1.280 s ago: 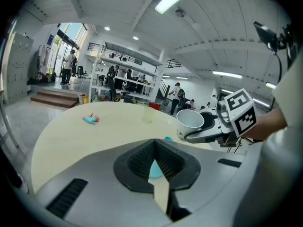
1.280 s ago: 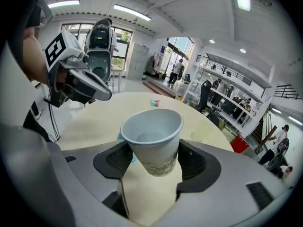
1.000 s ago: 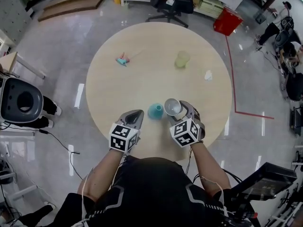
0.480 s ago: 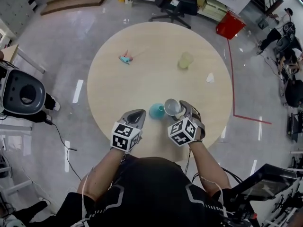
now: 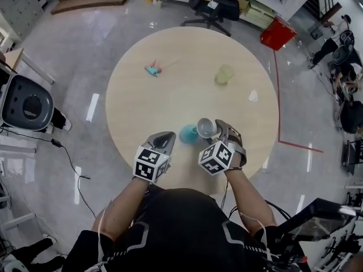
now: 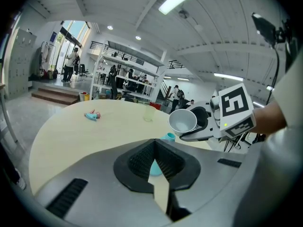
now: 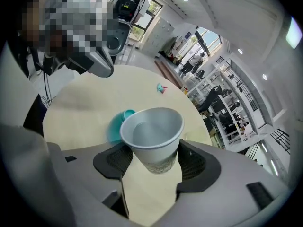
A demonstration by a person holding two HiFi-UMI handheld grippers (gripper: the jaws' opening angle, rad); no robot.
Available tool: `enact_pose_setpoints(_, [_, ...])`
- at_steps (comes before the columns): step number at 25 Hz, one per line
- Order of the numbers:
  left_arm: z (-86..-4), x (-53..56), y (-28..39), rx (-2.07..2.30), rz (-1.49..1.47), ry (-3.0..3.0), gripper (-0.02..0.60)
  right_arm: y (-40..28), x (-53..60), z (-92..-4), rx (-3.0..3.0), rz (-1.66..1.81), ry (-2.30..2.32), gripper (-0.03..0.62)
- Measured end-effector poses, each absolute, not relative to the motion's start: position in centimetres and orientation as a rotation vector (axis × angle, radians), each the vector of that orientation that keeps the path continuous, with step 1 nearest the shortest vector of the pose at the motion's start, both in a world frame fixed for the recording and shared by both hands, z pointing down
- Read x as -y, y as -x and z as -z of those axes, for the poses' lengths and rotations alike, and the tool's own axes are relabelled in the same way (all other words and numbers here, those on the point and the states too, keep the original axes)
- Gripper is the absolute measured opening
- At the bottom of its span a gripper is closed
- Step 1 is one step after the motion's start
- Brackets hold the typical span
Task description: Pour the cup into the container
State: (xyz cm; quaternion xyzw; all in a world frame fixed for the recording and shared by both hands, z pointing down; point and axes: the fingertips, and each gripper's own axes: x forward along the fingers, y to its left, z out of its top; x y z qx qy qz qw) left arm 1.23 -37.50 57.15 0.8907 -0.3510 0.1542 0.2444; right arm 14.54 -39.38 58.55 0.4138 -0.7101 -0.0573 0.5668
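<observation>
A pale grey paper cup [image 5: 206, 127] is clamped at its lower part between the pads of my right gripper [image 5: 215, 131]. The cup leans left, its mouth toward a small teal container [image 5: 188, 132] standing on the round table [image 5: 142, 106] beside it. In the right gripper view the cup [image 7: 154, 134] sits between the jaws of that gripper [image 7: 154, 161], with the teal container [image 7: 119, 124] just behind and left. My left gripper [image 5: 165, 138] hovers left of the container with nothing in it, jaws together. In the left gripper view the cup [image 6: 183, 121] hangs above the container [image 6: 169, 136].
A translucent green cup [image 5: 224, 73] stands at the far right of the table. A small pink and teal object [image 5: 152, 69] lies far left, and a white scrap [image 5: 252, 96] lies near the right edge. An office chair [image 5: 212, 7] and a red bin [image 5: 278, 34] stand beyond the table.
My right gripper has shifted slightly left with the cup, bringing it a little closer over the teal container. The left gripper has stayed where it was.
</observation>
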Motion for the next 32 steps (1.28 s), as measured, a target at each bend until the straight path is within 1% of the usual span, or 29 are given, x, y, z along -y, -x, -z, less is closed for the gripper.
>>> enact_pose_setpoints(32, [-57.31, 37.54, -0.62, 0.963, -0.408, -2.445, 0.002, -15.05, 40.01, -58.72, 1.51, 0.243, -0.887, 0.302])
